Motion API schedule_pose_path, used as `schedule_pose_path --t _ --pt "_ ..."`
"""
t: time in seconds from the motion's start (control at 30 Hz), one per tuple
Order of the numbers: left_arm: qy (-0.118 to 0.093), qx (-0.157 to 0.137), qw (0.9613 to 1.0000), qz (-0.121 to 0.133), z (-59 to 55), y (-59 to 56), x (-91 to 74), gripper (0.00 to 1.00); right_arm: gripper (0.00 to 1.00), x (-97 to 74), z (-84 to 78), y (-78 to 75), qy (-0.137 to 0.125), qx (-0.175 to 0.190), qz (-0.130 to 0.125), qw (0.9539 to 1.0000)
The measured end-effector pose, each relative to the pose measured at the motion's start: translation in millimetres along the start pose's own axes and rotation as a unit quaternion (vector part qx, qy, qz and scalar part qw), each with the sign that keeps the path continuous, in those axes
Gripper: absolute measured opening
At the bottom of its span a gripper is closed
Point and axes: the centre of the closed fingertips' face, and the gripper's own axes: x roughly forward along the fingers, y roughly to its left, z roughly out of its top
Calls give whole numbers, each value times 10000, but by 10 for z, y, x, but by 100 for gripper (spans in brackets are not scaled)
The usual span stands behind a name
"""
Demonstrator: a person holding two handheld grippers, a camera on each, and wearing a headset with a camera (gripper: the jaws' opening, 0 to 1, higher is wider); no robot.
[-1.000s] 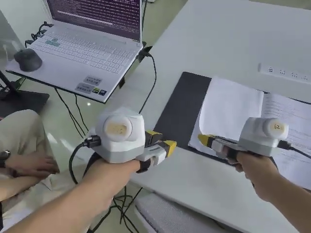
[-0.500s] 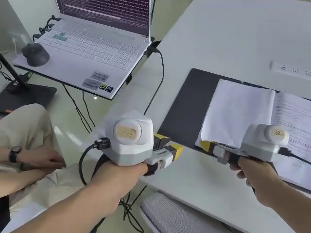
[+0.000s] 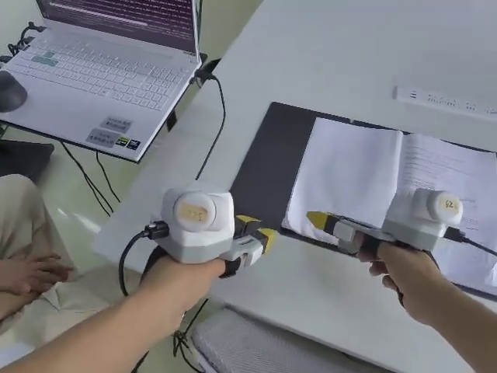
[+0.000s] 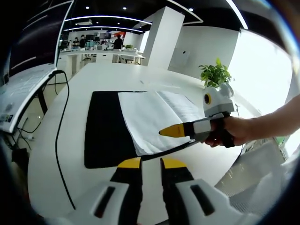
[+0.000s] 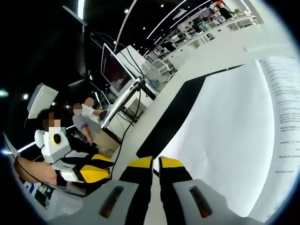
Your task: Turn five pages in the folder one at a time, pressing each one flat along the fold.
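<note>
A black folder (image 3: 260, 175) lies open on the white table, with a blank white page (image 3: 349, 175) on its left half and a printed page (image 3: 454, 175) on its right half. My right gripper (image 3: 314, 220) is shut, with nothing visible between its jaws, and hovers over the white page's near left corner; its own view puts the jaw tips (image 5: 154, 162) just above that page (image 5: 220, 136). My left gripper (image 3: 265, 238) is shut and hangs over the table's front edge, left of the folder (image 4: 105, 129). The right gripper (image 4: 169, 131) points toward it.
A white laptop (image 3: 109, 70) sits on a stand to the far left, with a black cable (image 3: 220, 109) trailing off the table edge. A white power strip (image 3: 443, 101) lies behind the folder. A seated person's hand (image 3: 35, 272) rests at lower left. A potted plant (image 4: 214, 75) stands at the far right of the table.
The head camera has swung, shifting the whole picture. Both grippers stay shut and hold about the same places relative to the folder.
</note>
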Motion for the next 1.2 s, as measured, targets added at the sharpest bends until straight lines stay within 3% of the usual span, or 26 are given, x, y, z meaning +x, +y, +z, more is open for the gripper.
schedule_pose_path --t 0.33,0.47,0.57,0.73,0.9,1.13,1.17,1.2 --pt "-49 269 9993 -273 61 -87 520 7 3 -267 113 -171 -254 368 -104 9989" --pt "-65 160 9996 -230 46 -55 698 7 3 -353 181 -277 -349 532 -156 9979" --pt "28 134 9998 -142 -26 11 843 5 2 -400 260 -365 -415 572 -186 9973" --pt "109 -26 9999 4 -102 52 930 2 1 -464 414 -573 -467 652 -288 9964" --pt "173 13 9998 56 -162 52 959 0 0 -495 557 -758 -544 741 -357 9951" --pt "87 40 9999 125 -164 76 961 0 0 -439 693 -964 -537 908 -405 9936" --pt "88 21 9998 161 -162 78 961 0 0 -410 737 -1097 -516 934 -409 9935" --pt "95 12 9998 183 -161 74 960 0 0 -401 745 -1138 -486 966 -434 9932"
